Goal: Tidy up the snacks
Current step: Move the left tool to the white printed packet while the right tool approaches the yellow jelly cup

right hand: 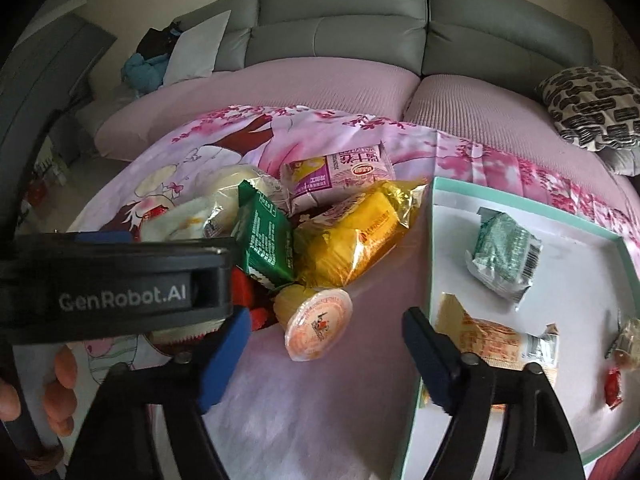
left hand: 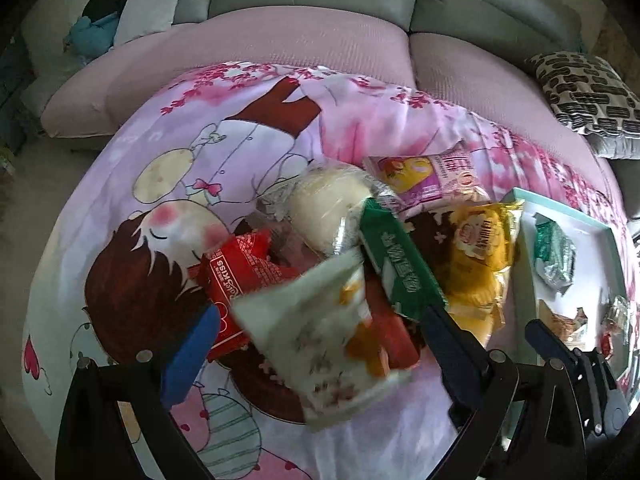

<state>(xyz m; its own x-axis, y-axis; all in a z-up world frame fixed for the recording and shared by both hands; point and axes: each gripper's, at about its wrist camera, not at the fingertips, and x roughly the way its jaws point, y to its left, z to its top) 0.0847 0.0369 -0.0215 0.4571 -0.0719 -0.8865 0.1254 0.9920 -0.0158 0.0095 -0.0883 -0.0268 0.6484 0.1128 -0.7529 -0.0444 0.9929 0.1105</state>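
Note:
A pile of snacks lies on a pink cartoon blanket: a red packet, a clear bag with a pale bun, a green packet, a yellow bag and a pink packet. My left gripper is open around a blurred white packet in the pile. My right gripper is open and empty, just before an orange jelly cup. A white tray with a teal rim holds a green-white packet, an orange wrapper and small candies.
The blanket lies on a pink sofa seat with grey backrests. A patterned cushion sits at the right, a white pillow at the left. The left gripper's body crosses the right wrist view.

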